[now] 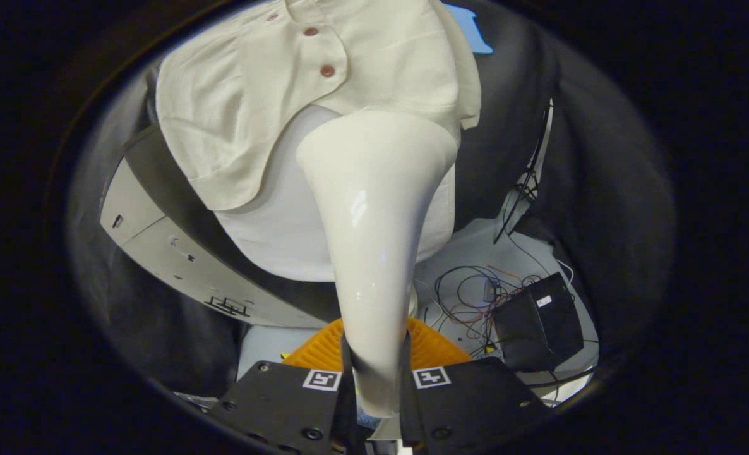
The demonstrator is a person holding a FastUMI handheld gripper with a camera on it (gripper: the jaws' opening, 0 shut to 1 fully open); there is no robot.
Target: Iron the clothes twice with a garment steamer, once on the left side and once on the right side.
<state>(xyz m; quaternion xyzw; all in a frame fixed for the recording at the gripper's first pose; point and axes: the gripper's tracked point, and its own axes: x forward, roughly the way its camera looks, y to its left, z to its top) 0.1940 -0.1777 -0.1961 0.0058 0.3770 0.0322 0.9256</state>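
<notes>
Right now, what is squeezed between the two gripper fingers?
In the gripper view, the gripper is shut on the white steamer: its narrow handle sits between both fingers, and its wide head reaches ahead to the cream shirt.

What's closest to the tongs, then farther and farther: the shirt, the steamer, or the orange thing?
1. Steamer: clamped between the tongs.
2. Orange thing: just beyond the fingertips, below the steamer.
3. Shirt: farthest, at the steamer's wide head.

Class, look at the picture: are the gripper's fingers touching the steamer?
Touching. The gripper view shows the gripper shut on the steamer: its handle sits between the fingers, both pressed against its sides with no gap.
</notes>
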